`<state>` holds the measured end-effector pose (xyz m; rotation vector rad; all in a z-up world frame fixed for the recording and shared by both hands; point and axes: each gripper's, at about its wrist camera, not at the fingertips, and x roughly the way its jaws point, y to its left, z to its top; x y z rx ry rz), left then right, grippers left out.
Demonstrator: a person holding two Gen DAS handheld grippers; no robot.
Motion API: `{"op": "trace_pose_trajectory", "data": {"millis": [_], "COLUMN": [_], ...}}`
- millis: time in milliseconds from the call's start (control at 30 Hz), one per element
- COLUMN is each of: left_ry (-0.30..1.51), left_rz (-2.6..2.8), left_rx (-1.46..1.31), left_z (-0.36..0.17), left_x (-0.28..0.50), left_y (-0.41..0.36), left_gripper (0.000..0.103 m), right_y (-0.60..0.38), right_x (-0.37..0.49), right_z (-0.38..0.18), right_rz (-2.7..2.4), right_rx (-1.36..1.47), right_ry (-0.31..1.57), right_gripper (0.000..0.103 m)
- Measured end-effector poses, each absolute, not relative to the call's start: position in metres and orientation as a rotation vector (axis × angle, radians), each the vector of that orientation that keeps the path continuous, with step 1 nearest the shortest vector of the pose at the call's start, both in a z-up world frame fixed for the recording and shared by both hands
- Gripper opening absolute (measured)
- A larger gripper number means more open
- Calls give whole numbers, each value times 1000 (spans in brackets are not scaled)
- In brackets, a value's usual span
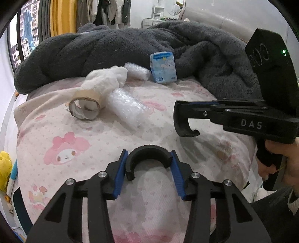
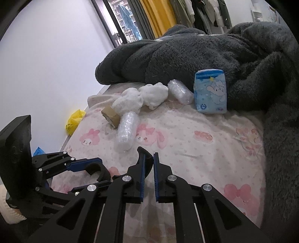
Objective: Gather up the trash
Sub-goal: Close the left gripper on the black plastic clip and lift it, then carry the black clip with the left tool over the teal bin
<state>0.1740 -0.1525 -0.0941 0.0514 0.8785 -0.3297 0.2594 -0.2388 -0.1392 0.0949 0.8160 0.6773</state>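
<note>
On the pink cartoon bedsheet [image 1: 97, 138] lie a brown tape roll [image 1: 85, 107], a bubble-wrap bundle [image 1: 126, 108], a second bubble-wrap piece [image 1: 137, 70], a white fluffy cloth [image 1: 106, 80] and a blue tissue pack [image 1: 163, 67]. They also show in the right wrist view: tape roll [image 2: 110, 115], bubble wrap [image 2: 126, 130], small bubble wrap [image 2: 180, 91], white cloth [image 2: 142, 97], tissue pack [image 2: 210, 91]. My left gripper [image 1: 149, 168] is open and empty, hovering short of them. My right gripper [image 2: 149, 160] is nearly shut and empty; it also shows in the left wrist view [image 1: 185, 119].
A dark grey fleece blanket [image 1: 112, 48] is heaped across the back and right of the bed. A yellow plastic bag [image 2: 73, 121] lies on the floor left of the bed. Clothes hang by a yellow curtain [image 1: 62, 16] behind.
</note>
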Motion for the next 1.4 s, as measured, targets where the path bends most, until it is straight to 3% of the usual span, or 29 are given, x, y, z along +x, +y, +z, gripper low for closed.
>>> {"op": "trace_pose_trajectory", "data": {"millis": [833, 1400], "left_ry": [793, 868], "left_rz": [-108, 94], "left_rx": [-27, -105], "left_z": [-61, -91], "left_x": [162, 135], "left_y": [-22, 102], "left_gripper": [47, 48], "right_y": [-113, 23], "right_x": [277, 268], "right_z": [-92, -79], "right_rz": [787, 939], "right_rx": [77, -12], "right_ry": [736, 750], "right_gripper": [8, 8]}}
